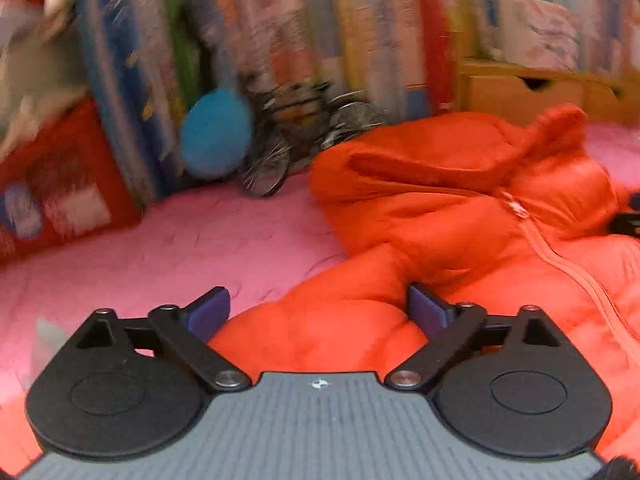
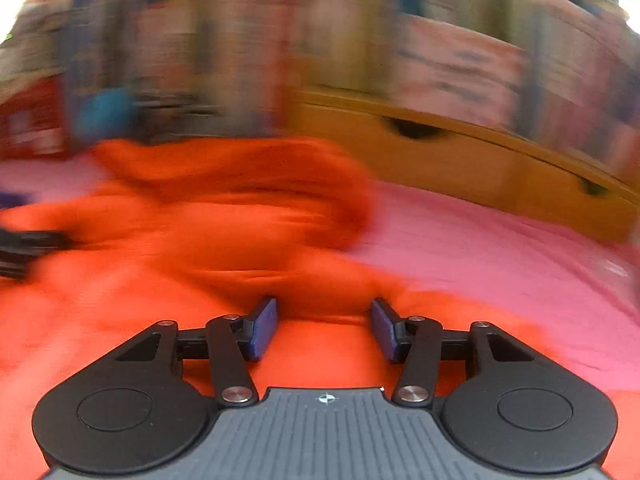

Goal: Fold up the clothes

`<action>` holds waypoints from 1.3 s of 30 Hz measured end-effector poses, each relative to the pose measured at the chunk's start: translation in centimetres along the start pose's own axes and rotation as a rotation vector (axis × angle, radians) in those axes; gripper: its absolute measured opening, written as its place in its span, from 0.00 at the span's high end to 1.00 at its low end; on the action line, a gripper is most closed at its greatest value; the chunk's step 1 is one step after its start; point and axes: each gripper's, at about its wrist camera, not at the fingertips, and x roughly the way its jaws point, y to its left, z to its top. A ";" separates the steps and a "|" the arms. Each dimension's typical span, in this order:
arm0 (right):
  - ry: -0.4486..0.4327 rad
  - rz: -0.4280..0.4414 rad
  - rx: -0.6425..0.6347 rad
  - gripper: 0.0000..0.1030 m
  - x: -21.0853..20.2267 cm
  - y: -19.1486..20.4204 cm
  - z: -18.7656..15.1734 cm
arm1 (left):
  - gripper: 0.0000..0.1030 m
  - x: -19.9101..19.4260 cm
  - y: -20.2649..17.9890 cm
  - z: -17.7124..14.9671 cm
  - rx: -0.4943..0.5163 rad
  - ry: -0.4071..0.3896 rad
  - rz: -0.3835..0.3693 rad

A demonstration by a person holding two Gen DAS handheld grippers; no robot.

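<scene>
The left tool (image 1: 318, 312) gapes wide over the orange puffer jacket (image 1: 460, 216), ready to take a fold. The right tool (image 2: 324, 328), half-open and holding nothing, hovers above the jacket's fabric on the pink bedsheet (image 2: 500, 248).

Legible markings: none

No text, brand, number or label can be read in either wrist view. The printed spines and covers of the books (image 1: 340, 32) are smeared by motion blur. The only sign is a small round cross-hair mark (image 1: 321, 383) on each gripper's grey ribbed base plate (image 2: 326, 432), with no lettering beside it
</scene>
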 end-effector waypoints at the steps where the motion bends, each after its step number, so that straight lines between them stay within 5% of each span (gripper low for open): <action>1: 0.004 -0.034 0.013 0.49 0.0 -0.9 -0.1 | 0.05 -0.2 0.2 0.0 0.000 -0.008 0.019; 3: 0.013 -0.103 0.040 0.35 0.0 -2.7 -0.2 | 0.10 -1.2 0.4 -0.3 0.005 -0.043 0.038; 5: 0.013 -0.141 0.063 0.34 -0.2 -4.4 -0.4 | 0.11 -2.5 1.9 -0.6 -0.014 -0.073 -0.023; 7: -0.018 -0.056 0.072 0.30 -1.3 -5.3 -0.7 | 0.05 -3.2 3.6 -0.7 -0.029 -0.103 -0.079; 9: -0.034 0.010 0.056 0.00 -1.5 -5.7 -0.6 | 0.00 -2.7 4.9 -0.4 -0.030 -0.131 -0.100; 13: -0.040 0.108 -0.001 0.00 -0.9 -5.9 0.0 | 0.00 -0.2 6.0 0.5 -0.014 -0.015 -0.166; 17: 0.045 0.151 -0.006 0.00 1.9 -6.2 0.2 | 0.00 1.4 4.3 0.1 0.100 0.044 -0.197; 19: 0.051 0.207 0.004 0.07 1.8 -6.3 0.0 | 0.00 1.7 4.2 -0.1 0.092 0.056 -0.226; 24: 0.020 0.257 -0.055 0.42 0.9 -5.4 0.1 | 0.00 2.7 4.9 0.2 0.060 0.101 -0.271; 26: 0.016 0.263 -0.066 0.50 0.2 -5.2 0.1 | 0.07 2.1 5.0 0.0 0.051 0.101 -0.281; 30: 0.000 0.266 -0.060 0.51 -0.3 -5.4 -0.3 | 0.04 0.2 6.2 -1.0 0.050 0.027 -0.330; 35: -0.019 0.251 -0.053 0.50 -0.3 -5.2 -0.6 | 0.02 1.1 5.6 -1.2 0.036 0.095 -0.272; 36: -0.019 0.244 -0.052 0.51 -0.4 -5.1 -0.7 | 0.08 0.7 4.9 -1.4 0.036 0.082 -0.246; 37: -0.017 0.238 -0.049 0.54 -0.5 -4.9 -0.7 | 0.29 0.1 4.3 -1.5 0.034 0.067 -0.236; 38: -0.014 0.234 -0.049 0.66 -0.7 -4.7 -0.7 | 0.48 -0.6 3.8 -1.7 0.038 0.053 -0.231; 39: -0.014 0.219 -0.069 0.77 -0.9 -4.1 -0.8 | 0.56 -1.2 3.1 -1.8 0.054 0.038 -0.212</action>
